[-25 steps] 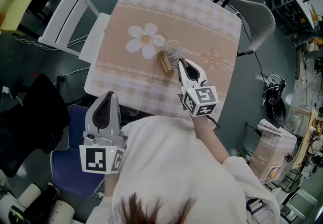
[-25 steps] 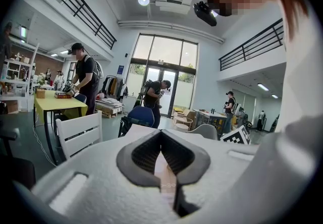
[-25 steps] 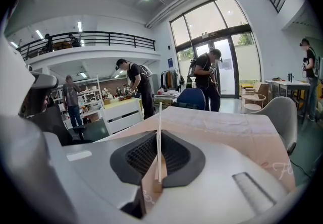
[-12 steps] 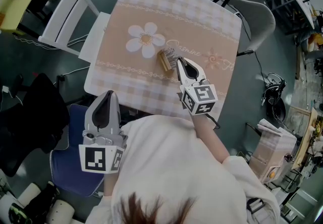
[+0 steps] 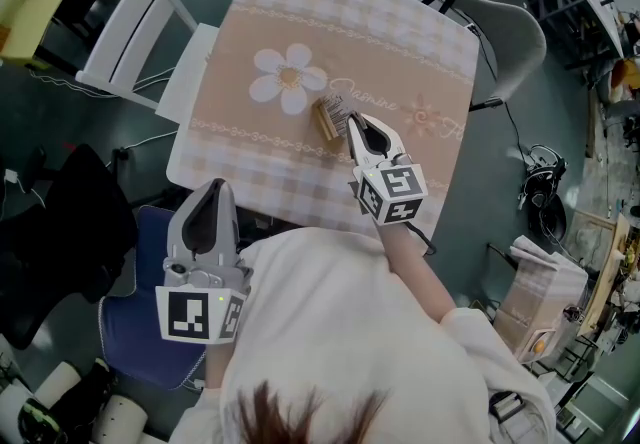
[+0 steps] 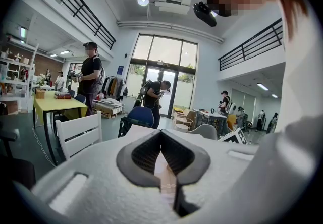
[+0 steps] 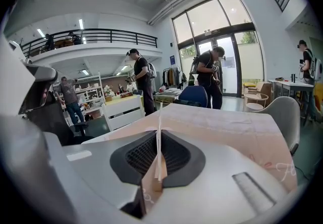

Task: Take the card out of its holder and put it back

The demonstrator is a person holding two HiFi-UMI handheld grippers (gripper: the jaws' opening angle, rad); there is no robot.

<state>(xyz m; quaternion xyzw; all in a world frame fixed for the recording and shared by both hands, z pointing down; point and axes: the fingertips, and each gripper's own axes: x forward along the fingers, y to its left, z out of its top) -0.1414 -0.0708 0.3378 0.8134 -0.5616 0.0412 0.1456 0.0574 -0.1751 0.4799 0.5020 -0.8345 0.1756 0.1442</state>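
Holder sitting mid-table, chairs standing round it

In the head view, the holder [image 5: 324,122] is sitting near the middle of the table [image 5: 400,42], with the card [image 5: 340,108] just at its 2 o'clock, standing between the jaws of the right gripper [image 5: 352,122], which is reaching in from 5 o'clock. The left gripper [image 5: 210,190] is hanging off the table's near edge at 7 o'clock, above the near chair [image 5: 140,322]. The slatted chair [image 5: 130,27] is standing at 10 o'clock and the shell chair [image 5: 510,37] at 2 o'clock.
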